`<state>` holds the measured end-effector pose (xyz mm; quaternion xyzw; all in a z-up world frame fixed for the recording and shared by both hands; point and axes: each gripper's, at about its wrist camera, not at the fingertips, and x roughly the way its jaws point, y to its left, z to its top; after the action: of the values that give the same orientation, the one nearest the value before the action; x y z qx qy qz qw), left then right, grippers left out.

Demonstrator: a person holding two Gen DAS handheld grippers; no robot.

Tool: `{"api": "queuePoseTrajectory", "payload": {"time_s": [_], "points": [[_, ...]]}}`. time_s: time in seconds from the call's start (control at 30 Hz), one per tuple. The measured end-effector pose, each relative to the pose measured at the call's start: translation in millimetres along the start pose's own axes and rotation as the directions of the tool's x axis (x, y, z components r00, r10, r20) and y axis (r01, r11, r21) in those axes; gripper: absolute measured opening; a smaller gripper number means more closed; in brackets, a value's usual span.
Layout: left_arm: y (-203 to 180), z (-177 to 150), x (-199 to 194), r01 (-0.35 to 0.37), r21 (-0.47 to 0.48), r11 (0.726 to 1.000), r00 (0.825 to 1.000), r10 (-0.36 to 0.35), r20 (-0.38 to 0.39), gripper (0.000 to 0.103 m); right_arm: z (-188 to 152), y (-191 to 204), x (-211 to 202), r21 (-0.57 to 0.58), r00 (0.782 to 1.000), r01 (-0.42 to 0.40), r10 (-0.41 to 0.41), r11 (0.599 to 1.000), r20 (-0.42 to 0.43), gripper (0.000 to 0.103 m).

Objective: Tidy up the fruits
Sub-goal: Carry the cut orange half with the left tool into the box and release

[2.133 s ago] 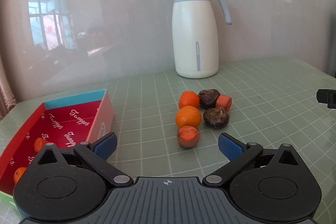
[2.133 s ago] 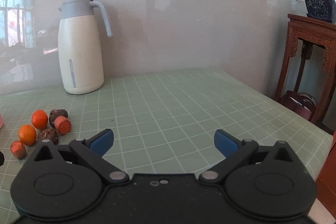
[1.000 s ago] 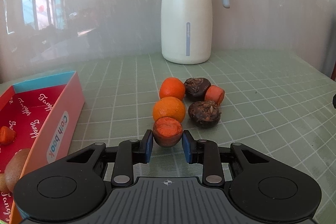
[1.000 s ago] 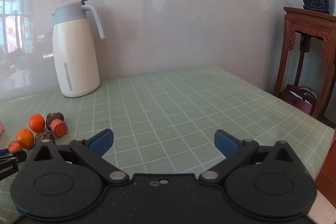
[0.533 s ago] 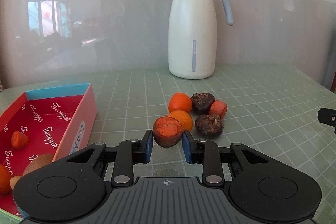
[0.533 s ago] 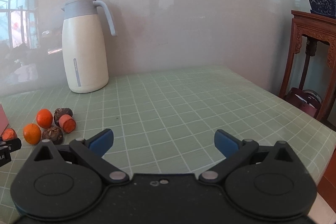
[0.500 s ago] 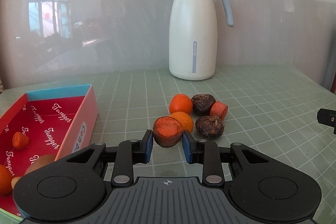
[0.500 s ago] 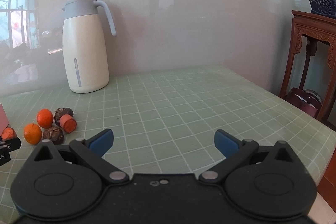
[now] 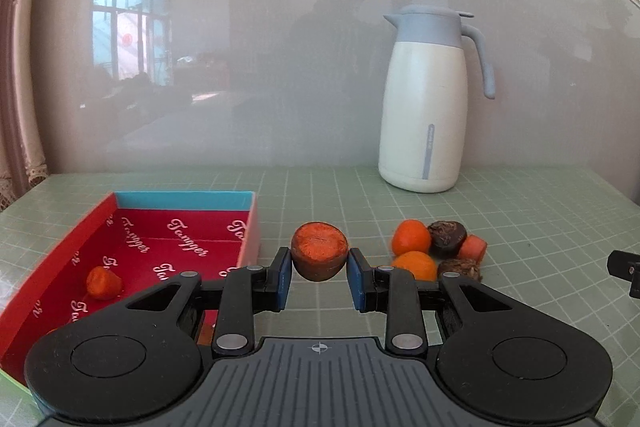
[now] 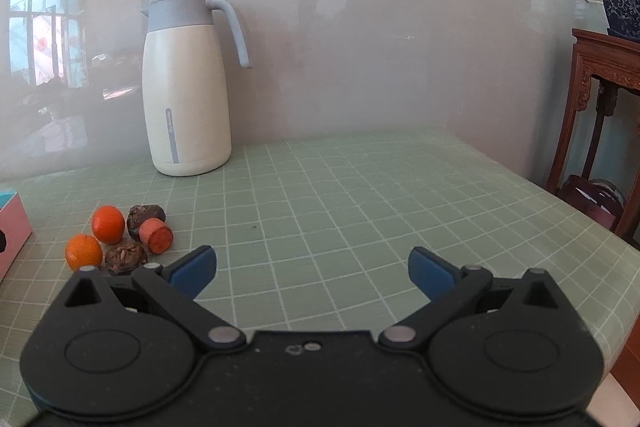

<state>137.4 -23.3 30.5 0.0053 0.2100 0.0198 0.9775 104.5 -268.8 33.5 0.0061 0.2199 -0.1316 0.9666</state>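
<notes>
My left gripper is shut on an orange-topped brown fruit and holds it above the mat, just right of the red box. The box holds a small orange fruit. On the mat to the right lie two oranges, two dark brown fruits and an orange cut piece. The right wrist view shows the same pile: oranges, dark fruits, cut piece. My right gripper is open and empty over the mat, right of the pile.
A white thermos jug with a grey-blue lid stands at the back of the green grid mat. A grey wall panel runs behind. A wooden stand with a potted plant is off the table's right edge.
My left gripper closed on the orange-topped fruit, lifted it off the pile and carried it left toward the red box. The right gripper stayed open and shifted slightly.
</notes>
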Motion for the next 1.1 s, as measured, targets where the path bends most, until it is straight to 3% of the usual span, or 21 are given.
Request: {"api": "queuePoseTrajectory", "payload": {"time_s": [0.2,0.57,1.1], "points": [[31,2,-3,-0.060,-0.048,0.997,0.998,0.060,0.002,0.030,-1,17,1,-0.026,1.000,-0.024,0.024,0.999,-0.004,0.103],[85,-4,6,-0.175,-0.138,0.975,0.984,0.167,-0.068,0.030,0,47,0,-0.061,0.998,-0.070,0.069,0.996,-0.005,0.103],[125,-15,20,-0.262,-0.226,0.938,0.957,0.223,-0.186,0.030,1,73,-2,-0.085,0.994,-0.110,0.110,0.990,-0.005,0.103]]}}
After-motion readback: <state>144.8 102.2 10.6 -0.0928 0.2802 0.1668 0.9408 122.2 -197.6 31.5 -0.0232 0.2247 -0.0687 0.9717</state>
